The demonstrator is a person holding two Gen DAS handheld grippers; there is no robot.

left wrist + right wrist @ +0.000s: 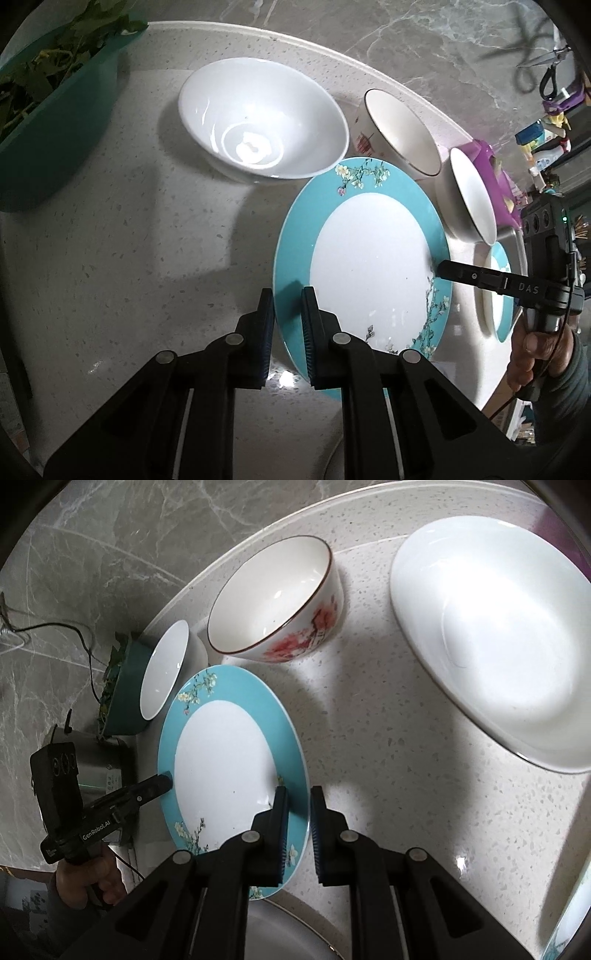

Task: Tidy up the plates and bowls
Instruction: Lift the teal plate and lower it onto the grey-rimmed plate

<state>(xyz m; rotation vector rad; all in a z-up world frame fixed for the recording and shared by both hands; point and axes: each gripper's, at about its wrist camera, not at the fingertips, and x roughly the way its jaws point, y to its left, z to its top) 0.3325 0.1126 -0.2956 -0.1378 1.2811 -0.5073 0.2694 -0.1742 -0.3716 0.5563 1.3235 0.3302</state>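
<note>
The left claw (288, 295) is clenched on the near-left rim of the teal-rimmed blossom plate (369, 258). The right claw (297, 794) grips the opposite rim, so the plate spans the gap between both hands, neither nearer. It appears tilted and possibly just clear of the speckled tabletop (129, 258). Beyond it stand a large white bowl (258, 122), a red-flowered bowl (280, 598) and a small white bowl (472, 199); a wide white dish (498, 635) sits right. A green basin of leaves (55, 110) and a grey marble wall (406, 44) close the scene.
</note>
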